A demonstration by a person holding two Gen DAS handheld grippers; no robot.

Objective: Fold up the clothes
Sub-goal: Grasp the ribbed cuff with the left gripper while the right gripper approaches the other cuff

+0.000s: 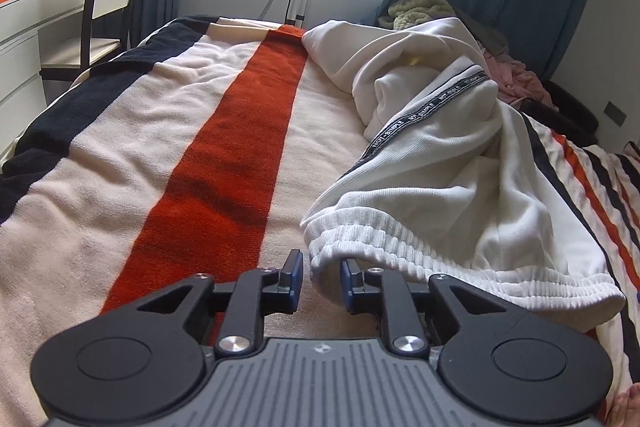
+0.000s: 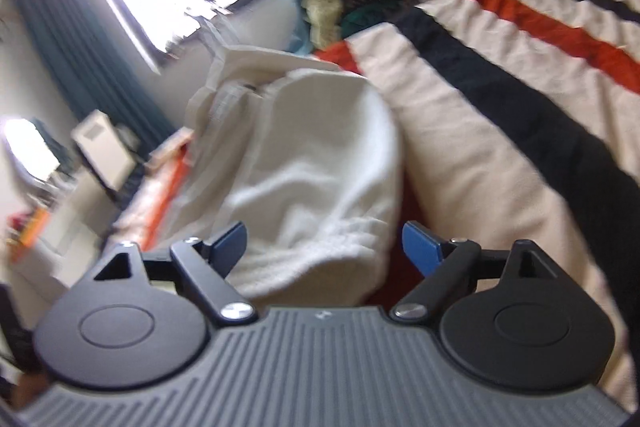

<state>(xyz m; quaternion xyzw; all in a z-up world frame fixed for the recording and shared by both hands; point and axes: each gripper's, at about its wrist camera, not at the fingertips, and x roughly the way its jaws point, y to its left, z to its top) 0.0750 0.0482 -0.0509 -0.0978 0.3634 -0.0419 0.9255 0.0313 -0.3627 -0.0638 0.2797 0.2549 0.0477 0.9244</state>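
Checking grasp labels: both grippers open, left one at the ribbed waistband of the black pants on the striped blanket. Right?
Nearly. The pants are white, not black; only the lettered tape down the side is dark, as the left wrist view shows. The rest holds: left gripper open at the ribbed waistband, right gripper open, striped blanket underneath.

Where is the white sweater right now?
The white sweater lies crumpled on the striped blanket, right of its orange stripe, its ribbed hem just ahead of the open left gripper.

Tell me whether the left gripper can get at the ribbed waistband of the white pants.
Probably yes. The left gripper is open, the waistband lies just ahead of its fingers on the striped blanket, and nothing sits between them.
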